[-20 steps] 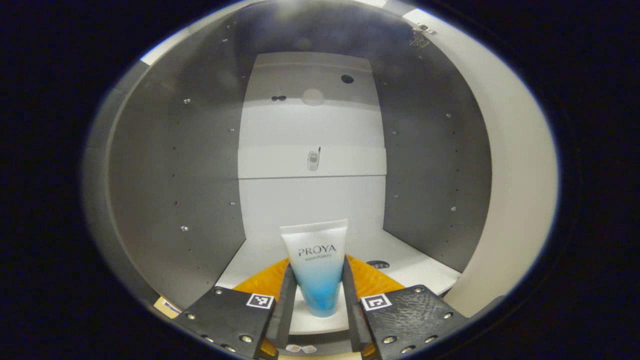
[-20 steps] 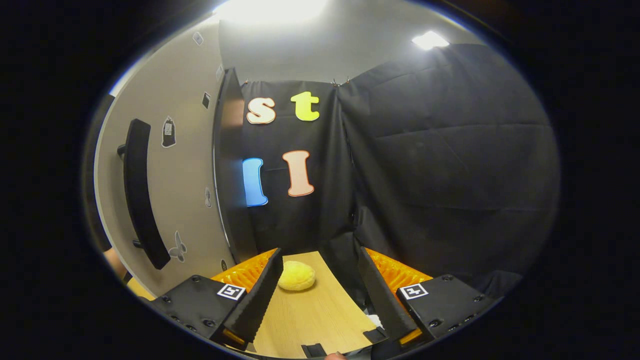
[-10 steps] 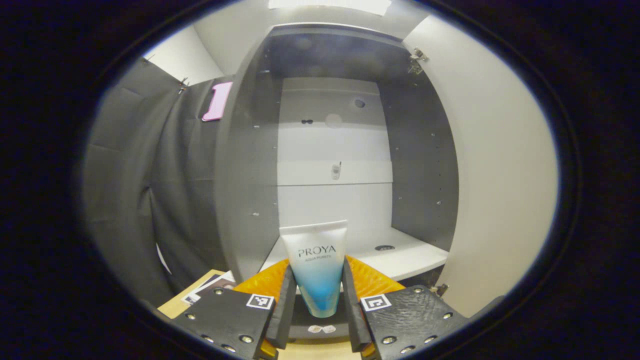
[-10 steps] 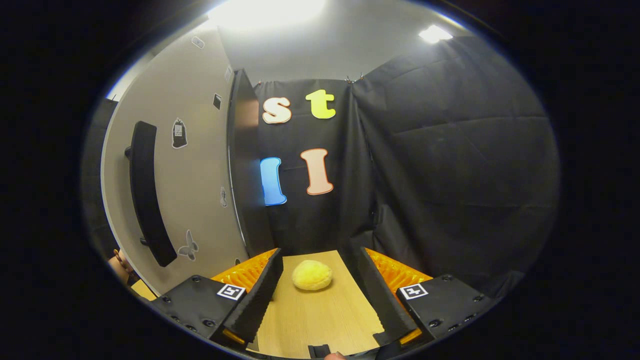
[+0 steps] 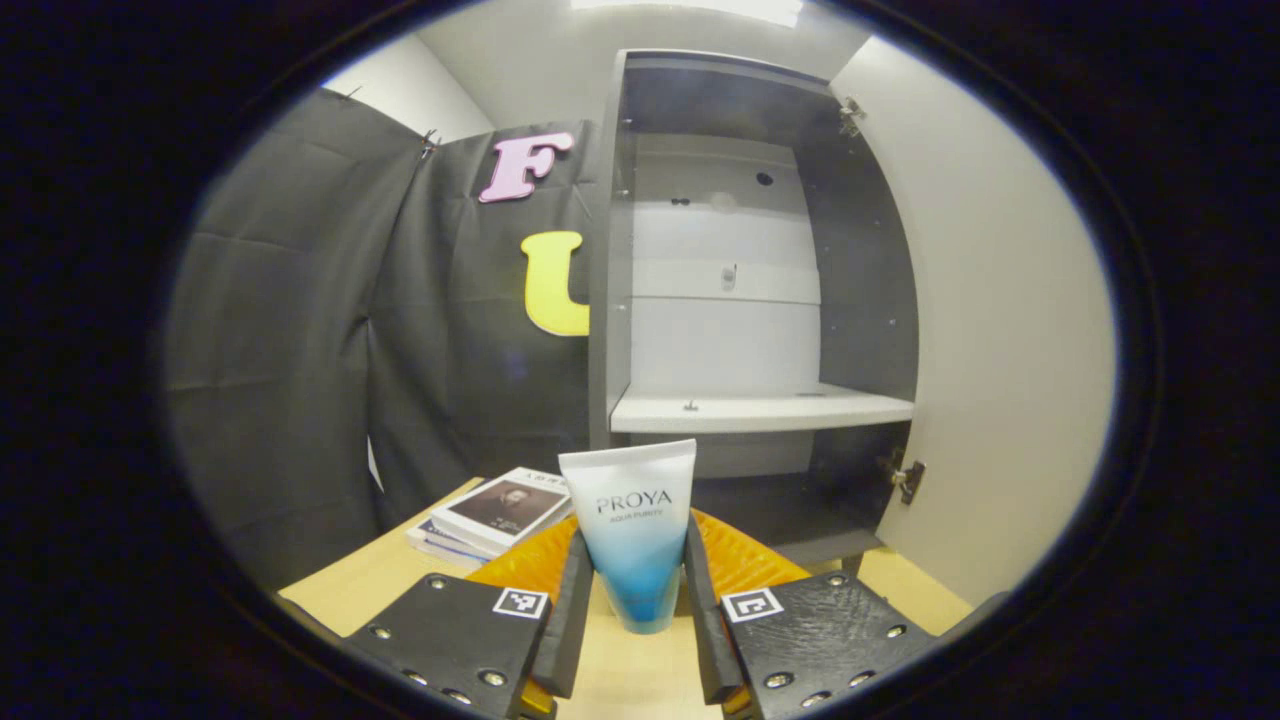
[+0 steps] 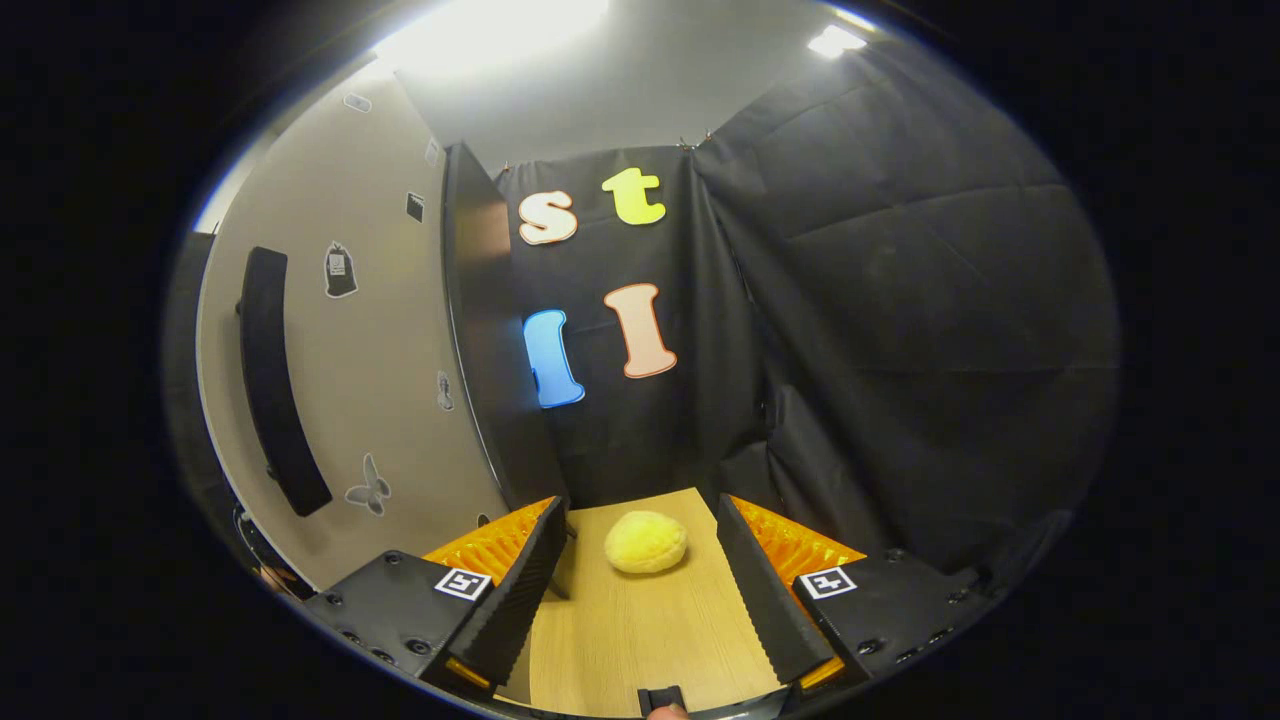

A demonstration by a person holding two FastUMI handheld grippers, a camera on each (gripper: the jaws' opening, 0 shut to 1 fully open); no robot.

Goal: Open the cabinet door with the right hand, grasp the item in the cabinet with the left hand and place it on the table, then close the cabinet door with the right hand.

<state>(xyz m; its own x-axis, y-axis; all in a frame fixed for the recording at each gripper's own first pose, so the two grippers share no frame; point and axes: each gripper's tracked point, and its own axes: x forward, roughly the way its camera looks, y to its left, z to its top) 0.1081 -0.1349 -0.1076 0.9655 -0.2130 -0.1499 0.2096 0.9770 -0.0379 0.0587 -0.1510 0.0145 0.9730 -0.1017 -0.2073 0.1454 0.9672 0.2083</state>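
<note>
Standing upright between the fingers of the left gripper (image 5: 635,610), the tube (image 5: 633,530) is clamped on both flanks at its lower, tapered part, flat crimped end up. Held low like this, the body stays vertical and the wide top is free, which should let it be set down on its cap end. The tube is outside the cabinet (image 5: 740,300), in front of its opening and above the tabletop (image 5: 370,580); it is not yet resting on the wood.

The cabinet is the reference. Its white shelf (image 5: 760,408) sits bare behind the tube. The cabinet door (image 5: 1000,330) is swung wide to the right of the opening, hinges visible along its inner edge. Left of the cabinet, on the tabletop, lies a small stack of books (image 5: 490,512).

In the right gripper view the right gripper (image 6: 640,600) has its fingers well apart, gripping nothing, poised over the tabletop. To its left stands the open door's outer face with a long dark handle (image 6: 270,380); ahead on the wood lies a yellow sponge-like lump (image 6: 645,541).

Judgement: retrieval done, placement in hand; door closing remains. The right gripper waits near the handle, likely for that step.
</note>
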